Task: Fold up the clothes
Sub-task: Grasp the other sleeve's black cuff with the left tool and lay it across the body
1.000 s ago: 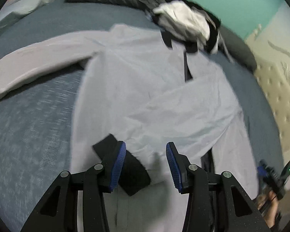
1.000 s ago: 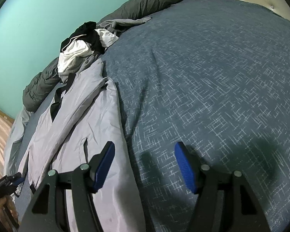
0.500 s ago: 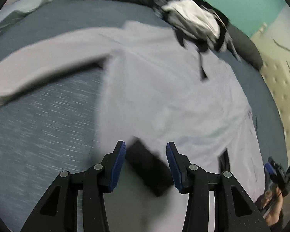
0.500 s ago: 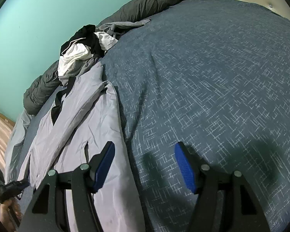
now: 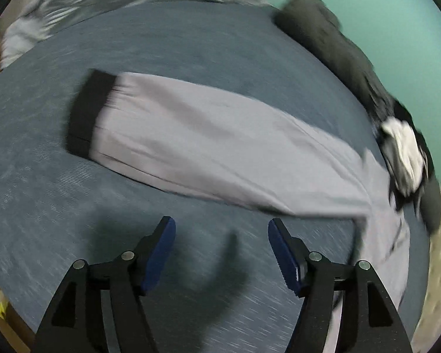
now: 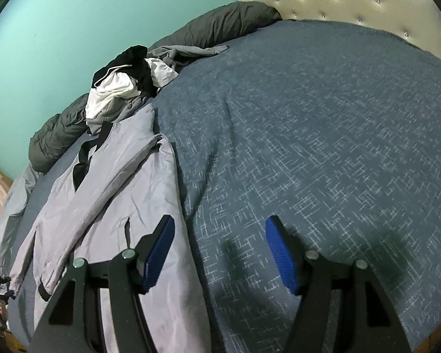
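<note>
**One sleeve is in, one sleeve is still out**

While the grey jacket [image 6: 103, 194] lies flat on the bed [image 6: 323, 123], only part of the fold looks done. One sleeve lies across the jacket's body. The other sleeve [image 5: 208, 141], with its black cuff [image 5: 88, 111], still stretches away from the jacket. The left hand-held gripper [image 5: 222, 253] is opening, with nothing between its jaws. The right hand-held gripper [image 6: 217, 253] is held apart, empty, just beside the jacket's edge. Beside the jacket is lots of bare bed. The clothes pile [image 6: 123, 88] touches the jacket's collar end.
</note>
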